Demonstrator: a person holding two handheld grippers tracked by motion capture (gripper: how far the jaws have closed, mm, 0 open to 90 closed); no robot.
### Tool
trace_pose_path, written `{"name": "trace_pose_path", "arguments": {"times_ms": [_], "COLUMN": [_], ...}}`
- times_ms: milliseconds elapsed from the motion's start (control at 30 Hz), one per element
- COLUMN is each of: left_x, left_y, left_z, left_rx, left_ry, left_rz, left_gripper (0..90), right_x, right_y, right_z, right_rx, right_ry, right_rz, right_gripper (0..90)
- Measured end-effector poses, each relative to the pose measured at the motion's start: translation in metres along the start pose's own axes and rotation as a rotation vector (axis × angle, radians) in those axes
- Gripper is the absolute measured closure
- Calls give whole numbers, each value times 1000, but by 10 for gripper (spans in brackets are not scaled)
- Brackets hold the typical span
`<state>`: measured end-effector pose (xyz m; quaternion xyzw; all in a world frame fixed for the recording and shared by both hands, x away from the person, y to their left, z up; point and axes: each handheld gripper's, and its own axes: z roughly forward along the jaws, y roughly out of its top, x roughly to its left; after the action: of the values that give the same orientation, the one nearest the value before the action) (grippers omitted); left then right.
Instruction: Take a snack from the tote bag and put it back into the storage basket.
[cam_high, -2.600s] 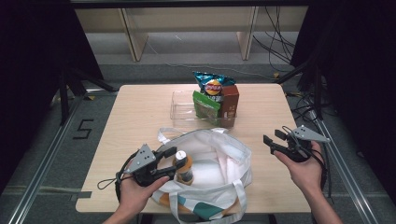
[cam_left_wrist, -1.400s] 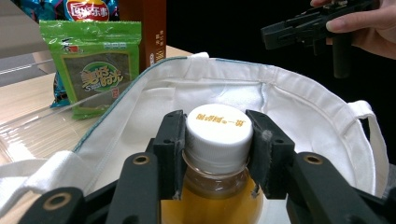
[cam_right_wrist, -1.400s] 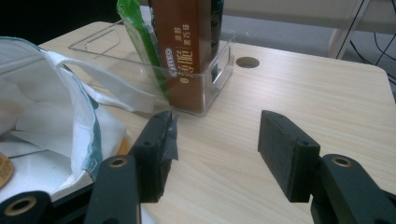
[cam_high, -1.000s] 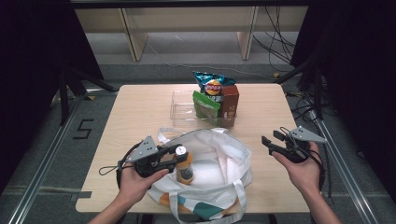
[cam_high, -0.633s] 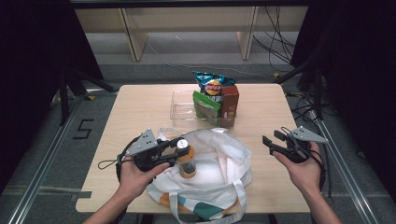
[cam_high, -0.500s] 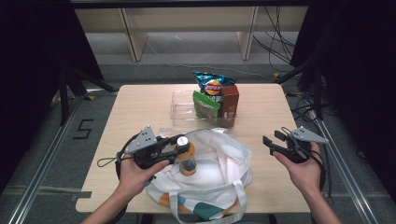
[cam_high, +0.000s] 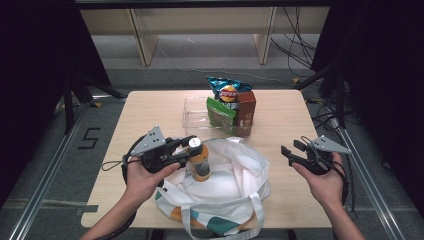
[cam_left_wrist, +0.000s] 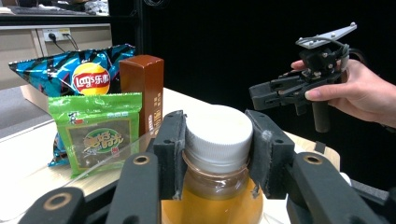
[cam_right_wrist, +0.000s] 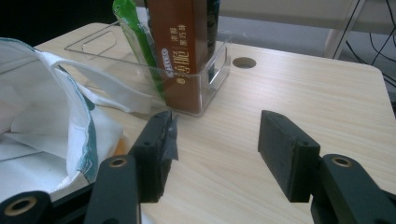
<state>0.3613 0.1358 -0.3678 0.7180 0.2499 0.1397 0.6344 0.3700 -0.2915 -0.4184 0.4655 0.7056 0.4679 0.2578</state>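
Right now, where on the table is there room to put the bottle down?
Bare wood lies left of the clear bin, and between the tote bag and the right gripper. The middle is crowded by both.

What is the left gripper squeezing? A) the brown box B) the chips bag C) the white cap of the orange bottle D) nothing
C: in the left gripper view the left gripper has its jaws pressed on both sides of the bottle at its white cap.

Bottle (cam_left_wrist: 212, 186) bottom cut off; bag (cam_high: 220, 200) hides contents.
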Motion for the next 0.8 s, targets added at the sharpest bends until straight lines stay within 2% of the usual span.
{"name": "trace_pose_path", "arguments": {"times_ms": [67, 133, 200, 300, 367, 467, 733, 767, 800], "left_x": [0, 1, 2, 2, 3, 3, 5, 5, 5], "left_y": [2, 4, 7, 11, 13, 18, 29, 30, 31], "left_z": [0, 0, 0, -1, -1, -1, -1, -1, -1], "left_rx": [-3, -11, -14, -19, -22, -25, -38, -40, -42], "left_ry": [3, 2, 6, 5, 4, 6, 14, 14, 13], "left_rz": [-1, 2, 1, 6, 7, 13, 23, 24, 25], "left_gripper": [590, 590, 590, 590, 590, 590, 590, 590, 590], "right_x": [1, 2, 1, 1, 0, -2, -2, 0, -1], "right_y": [0, 0, -1, -1, -2, -1, -2, -2, -2], "right_z": [-1, 0, 1, 0, 1, 1, 1, 1, 1], "right_rx": [16, 10, -15, -6, -17, -2, 0, 2, -1], "right_ry": [1, -6, -24, -18, -27, -16, -15, -15, -14], "right_rz": [11, 13, -7, 0, -13, -38, -33, -13, -14], "right_gripper": [463, 463, 462, 462, 463, 462, 462, 462, 463]}}
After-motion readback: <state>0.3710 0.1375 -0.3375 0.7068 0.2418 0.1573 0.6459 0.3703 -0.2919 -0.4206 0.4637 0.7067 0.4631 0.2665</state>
